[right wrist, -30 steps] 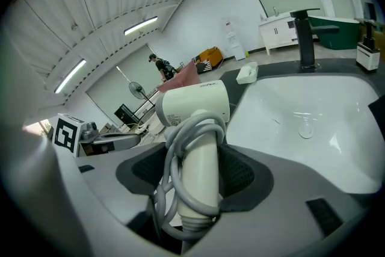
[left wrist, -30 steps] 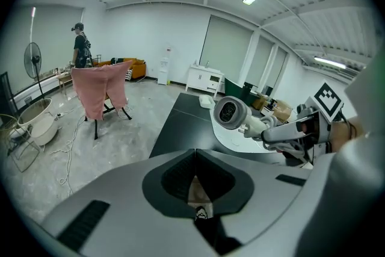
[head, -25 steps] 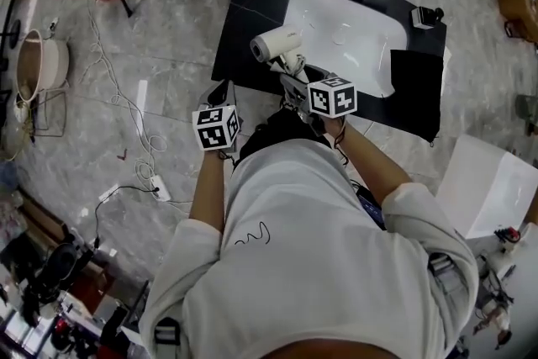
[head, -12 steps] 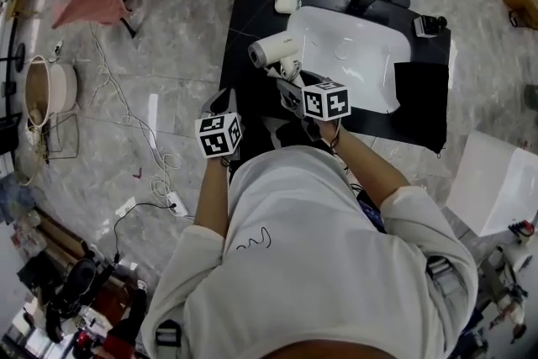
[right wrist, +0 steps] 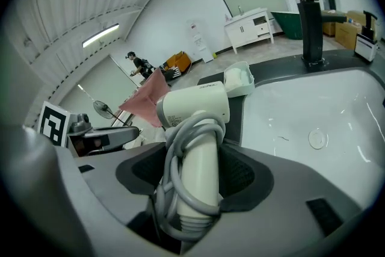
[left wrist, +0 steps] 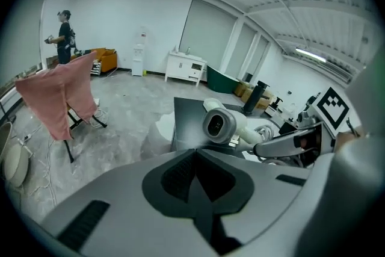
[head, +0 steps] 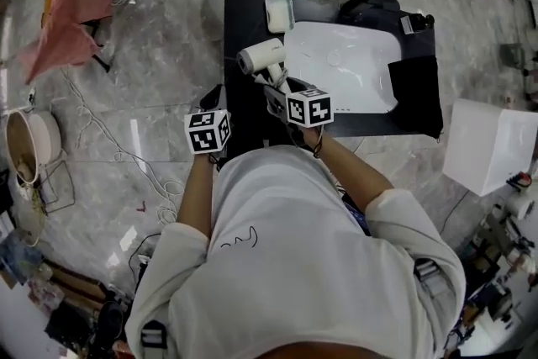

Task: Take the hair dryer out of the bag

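one hair dryer (right wrist: 194, 108), handle seemingly half-hidden

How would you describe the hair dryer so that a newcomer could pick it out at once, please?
Find the black counter with the white sink. At the sink's left edge, the right gripper holds the hair dryer by its handle. It is white, with a grey cord wound round the handle, unlike the small white dish on the counter beyond it.
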A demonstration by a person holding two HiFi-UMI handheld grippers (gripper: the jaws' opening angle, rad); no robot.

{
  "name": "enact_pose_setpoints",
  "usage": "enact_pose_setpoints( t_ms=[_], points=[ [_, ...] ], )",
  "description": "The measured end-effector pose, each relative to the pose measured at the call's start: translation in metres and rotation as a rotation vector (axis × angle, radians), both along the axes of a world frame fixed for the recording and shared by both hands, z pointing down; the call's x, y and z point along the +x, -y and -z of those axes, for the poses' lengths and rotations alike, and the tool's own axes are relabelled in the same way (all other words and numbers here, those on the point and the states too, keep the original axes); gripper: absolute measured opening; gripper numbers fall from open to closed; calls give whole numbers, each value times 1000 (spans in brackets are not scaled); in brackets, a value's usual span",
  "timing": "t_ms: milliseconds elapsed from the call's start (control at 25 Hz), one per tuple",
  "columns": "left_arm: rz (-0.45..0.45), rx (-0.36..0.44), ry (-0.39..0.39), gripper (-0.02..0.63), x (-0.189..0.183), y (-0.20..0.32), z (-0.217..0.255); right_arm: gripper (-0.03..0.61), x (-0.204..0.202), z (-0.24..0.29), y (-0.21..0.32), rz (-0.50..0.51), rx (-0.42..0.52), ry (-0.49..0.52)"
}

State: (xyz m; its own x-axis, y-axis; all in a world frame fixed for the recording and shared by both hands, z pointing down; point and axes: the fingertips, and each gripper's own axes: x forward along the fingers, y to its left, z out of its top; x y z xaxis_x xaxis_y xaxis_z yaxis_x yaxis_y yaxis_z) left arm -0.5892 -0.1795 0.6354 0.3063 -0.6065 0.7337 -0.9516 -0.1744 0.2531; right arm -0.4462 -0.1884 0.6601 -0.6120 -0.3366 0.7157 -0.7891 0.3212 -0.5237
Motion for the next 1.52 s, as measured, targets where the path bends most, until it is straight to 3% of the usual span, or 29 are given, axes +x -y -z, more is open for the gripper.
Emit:
enact_pose_setpoints(
  t_ms=[240,520,800,960,1280,1520],
  points=[
    [-156,-33,-10,21,-26,37,-19,265,-18,-18,17,-125,-13,-72],
    [-257,-69,-29,21,-41,46,-29,267,-29,-25,19,-230,13,-173],
    [-327,-72,-54,21,-26,45,-31,268,-32,-39,20,-198,49,-273],
    [-325,-70,-65,21,-16,37,-33,268,-31,-49,14,-190,33,-280],
    [-304,-77,-58,21,1,23,-29,282,-31,-54,11,-140,34,-257],
    [-284,-48,-48,21,28,13,-12,341,-16,-35,-7,-63,71,-146]
  ],
)
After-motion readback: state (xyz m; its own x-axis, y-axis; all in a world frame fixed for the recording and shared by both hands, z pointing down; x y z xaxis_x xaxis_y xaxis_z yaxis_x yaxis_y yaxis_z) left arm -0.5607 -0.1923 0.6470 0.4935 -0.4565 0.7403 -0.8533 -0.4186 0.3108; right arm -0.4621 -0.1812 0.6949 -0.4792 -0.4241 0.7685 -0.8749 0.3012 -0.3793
